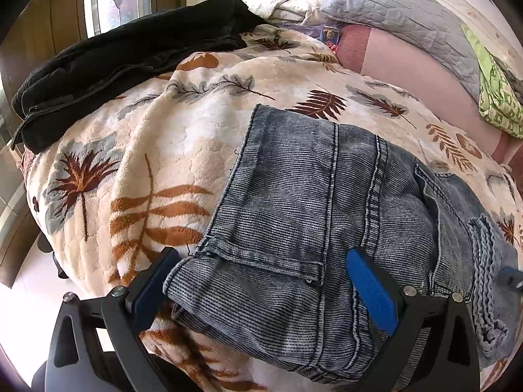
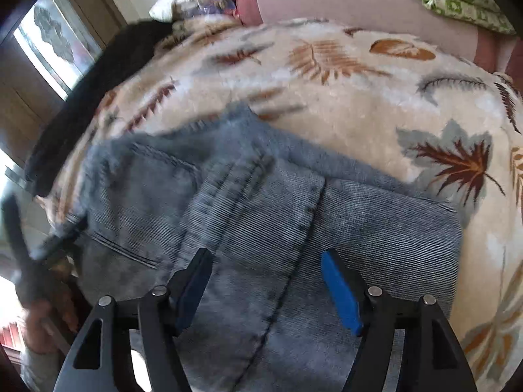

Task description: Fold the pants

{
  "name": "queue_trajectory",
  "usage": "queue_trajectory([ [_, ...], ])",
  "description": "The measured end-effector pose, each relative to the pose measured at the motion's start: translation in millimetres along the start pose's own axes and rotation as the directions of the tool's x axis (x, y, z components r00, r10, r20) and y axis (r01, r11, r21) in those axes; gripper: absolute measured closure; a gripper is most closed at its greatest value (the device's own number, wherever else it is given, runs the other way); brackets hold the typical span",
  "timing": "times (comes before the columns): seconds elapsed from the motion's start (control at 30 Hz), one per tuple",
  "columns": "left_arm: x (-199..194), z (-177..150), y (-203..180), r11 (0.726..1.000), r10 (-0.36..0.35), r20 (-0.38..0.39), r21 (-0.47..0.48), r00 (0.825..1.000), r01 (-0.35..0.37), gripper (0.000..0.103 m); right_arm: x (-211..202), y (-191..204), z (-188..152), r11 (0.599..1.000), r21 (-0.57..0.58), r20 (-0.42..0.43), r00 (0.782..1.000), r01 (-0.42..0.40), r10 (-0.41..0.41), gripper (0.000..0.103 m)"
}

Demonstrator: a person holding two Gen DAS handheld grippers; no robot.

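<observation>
Spread over the cream leaf-print fleece blanket (image 1: 183, 137), the grey-blue washed denim pants (image 1: 310, 215) lie folded into a compact stack, which we judge near complete, under the left gripper (image 1: 264, 287) and right gripper (image 2: 266, 289), both jaws wide and gripping nothing.

The right gripper (image 2: 266, 285) hangs with jaws apart over the folded grey jeans (image 2: 248, 215) on the leaf-print blanket (image 2: 359, 98), a black garment (image 2: 98, 98) at ten o'clock.
</observation>
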State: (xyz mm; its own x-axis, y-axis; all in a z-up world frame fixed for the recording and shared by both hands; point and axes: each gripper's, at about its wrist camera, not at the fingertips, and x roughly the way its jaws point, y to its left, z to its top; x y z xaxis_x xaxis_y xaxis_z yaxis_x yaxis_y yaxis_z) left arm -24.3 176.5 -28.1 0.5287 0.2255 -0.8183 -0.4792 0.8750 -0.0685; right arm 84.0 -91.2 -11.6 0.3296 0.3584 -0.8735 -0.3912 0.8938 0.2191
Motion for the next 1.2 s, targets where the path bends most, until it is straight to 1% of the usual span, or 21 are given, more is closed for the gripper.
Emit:
queue_trajectory([
  [0.07,0.2,0.5,0.5,1.000,-0.002,0.002,0.002,1.000,0.002,0.001,-16.9,4.3,-1.8,1.000,-0.002,0.057,0.998,-0.028,0.028,0.030],
  [0.13,0.4,0.7,0.3,1.000,-0.003,0.001,-0.002,1.000,0.003,0.001,-18.5,8.2,-9.3,0.999,-0.011,0.071,0.997,-0.043,0.044,0.021],
  [0.17,0.8,1.2,0.4,1.000,-0.003,0.002,-0.004,1.000,0.003,0.001,-5.5,9.0,-14.8,0.999,-0.029,0.028,0.999,-0.027,0.027,0.016],
  [0.2,0.9,1.7,0.5,1.000,-0.004,0.002,-0.005,1.000,0.004,0.001,10.1,7.2,-19.6,0.999,-0.039,-0.030,1.000,-0.005,0.004,0.016],
  [0.23,0.5,1.7,0.5,1.000,-0.006,0.002,-0.007,1.000,0.006,0.001,21.3,6.7,-25.4,0.998,-0.057,-0.049,0.999,0.009,-0.012,0.015],
  [0.27,-0.4,2.4,1.3,1.000,-0.008,0.000,-0.010,1.000,0.008,0.001,16.0,10.0,-28.0,0.997,-0.074,-0.002,1.000,0.018,-0.018,0.014],
  [0.3,-4.1,4.2,3.5,1.000,-0.015,-0.005,-0.018,1.000,0.015,0.001,11.3,12.8,-28.6,0.998,-0.067,0.004,1.000,0.010,-0.010,0.014],
  [0.37,-18.3,7.7,11.2,0.998,-0.042,0.010,-0.051,0.999,0.043,0.001,2.9,9.3,-30.9,0.999,-0.022,0.033,0.998,-0.044,0.045,0.014],
  [0.43,-43.0,7.3,26.4,0.985,-0.098,0.069,-0.137,0.993,0.107,0.001,-7.0,2.7,-39.2,0.996,0.017,0.099,0.991,-0.088,0.086,0.014],
  [0.47,-50.7,6.2,32.0,0.976,-0.132,0.079,-0.167,0.988,0.143,0.001,-10.1,-1.0,-42.8,0.995,0.025,0.124,0.988,-0.099,0.095,0.014],
  [0.5,-57.0,4.1,37.2,0.961,-0.177,0.078,-0.199,0.981,0.190,0.001,-10.5,-4.7,-45.5,0.994,0.037,0.142,0.985,-0.104,0.098,0.014],
  [0.57,-60.5,-0.1,45.3,0.927,-0.264,0.041,-0.265,0.964,0.265,0.001,-3.2,-16.1,-48.0,0.988,0.078,0.130,0.984,-0.130,0.119,0.014],
  [0.67,-54.6,-8.1,48.7,0.875,-0.360,-0.032,-0.359,0.932,0.325,0.001,-4.2,-19.7,-46.8,0.982,0.084,0.149,0.977,-0.168,0.154,0.014],
  [0.73,-47.7,-15.5,44.8,0.836,-0.429,-0.070,-0.409,0.900,0.367,0.001,-2.0,-21.5,-46.6,0.980,0.087,0.153,0.974,-0.182,0.167,0.014],
  [0.77,-43.8,-18.0,41.7,0.823,-0.453,-0.083,-0.422,0.888,0.380,0.001,-0.3,-21.2,-45.0,0.979,0.085,0.157,0.973,-0.186,0.172,0.014],
  [0.8,-39.1,-21.3,38.8,0.816,-0.463,-0.094,-0.433,0.881,0.383,0.001,2.1,-20.1,-42.6,0.979,0.077,0.159,0.972,-0.188,0.174,0.014],
  [0.87,-32.2,-25.7,37.6,0.815,-0.448,-0.098,-0.455,0.889,0.360,0.001,-2.4,-19.4,-49.2,0.980,0.068,0.161,0.972,-0.187,0.174,0.014],
  [1.0,-17.6,-32.0,42.6,0.787,-0.438,-0.106,-0.525,0.893,0.324,0.002,-6.0,-23.3,-53.6,0.976,0.071,0.170,0.967,-0.204,0.190,0.014],
  [1.03,-16.3,-31.2,42.4,0.787,-0.435,-0.102,-0.527,0.895,0.322,0.002,-6.7,-24.6,-54.6,0.976,0.074,0.172,0.966,-0.207,0.192,0.014],
  [1.1,-13.7,-25.8,39.0,0.796,-0.411,-0.096,-0.523,0.906,0.306,0.002,-6.4,-25.3,-54.4,0.975,0.076,0.174,0.966,-0.209,0.193,0.013],
  [1.2,-13.6,-12.3,30.1,0.808,-0.395,-0.058,-0.497,0.917,0.317,0.002,-6.4,-22.7,-55.4,0.977,0.063,0.178,0.966,-0.202,0.188,0.011],
])
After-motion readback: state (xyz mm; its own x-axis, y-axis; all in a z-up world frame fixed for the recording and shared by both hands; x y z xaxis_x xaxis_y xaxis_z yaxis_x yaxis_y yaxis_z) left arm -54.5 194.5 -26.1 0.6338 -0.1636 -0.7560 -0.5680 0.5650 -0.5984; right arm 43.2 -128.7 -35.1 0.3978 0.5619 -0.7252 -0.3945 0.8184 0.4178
